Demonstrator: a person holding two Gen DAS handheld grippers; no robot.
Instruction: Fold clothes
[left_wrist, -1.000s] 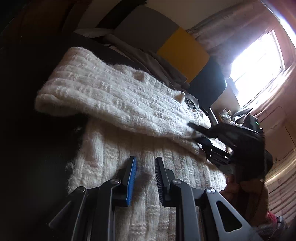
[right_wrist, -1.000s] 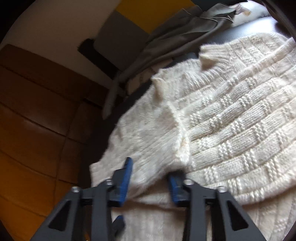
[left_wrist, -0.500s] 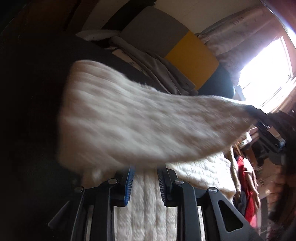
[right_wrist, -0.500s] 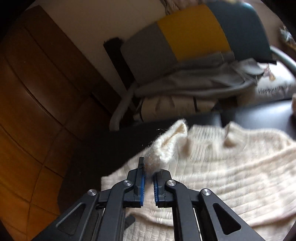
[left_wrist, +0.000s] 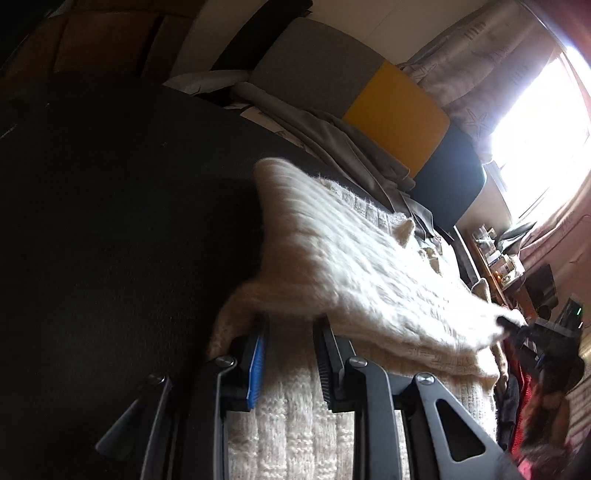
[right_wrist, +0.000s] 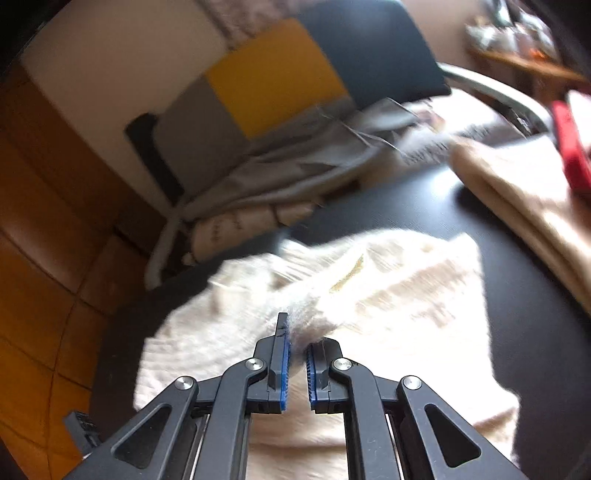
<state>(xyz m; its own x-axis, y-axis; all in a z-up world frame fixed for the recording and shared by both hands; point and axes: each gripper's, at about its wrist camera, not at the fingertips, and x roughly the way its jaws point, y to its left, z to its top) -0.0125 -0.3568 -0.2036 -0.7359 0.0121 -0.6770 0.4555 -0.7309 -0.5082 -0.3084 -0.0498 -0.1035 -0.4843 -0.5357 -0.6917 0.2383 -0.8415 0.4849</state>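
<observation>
on the black table (left_wrist: 110, 221), a cream sweater (left_wrist: 351, 266) beside cushions (right_wrist: 266, 85).

A home: curtained window (left_wrist: 535, 122), cushions (right_wrist: 273, 77), laundry (right_wrist: 295, 173)

Your right wrist view is smeared with motion blur, so the sweater (right_wrist: 388, 295) knit and the beige cloth (right_wrist: 524, 206) at the right edge go mushy. In the left wrist view, your left claw (left_wrist: 290, 332) has its tips buried under the sweater fold, and the window (left_wrist: 543, 122) is blown out white.
</observation>
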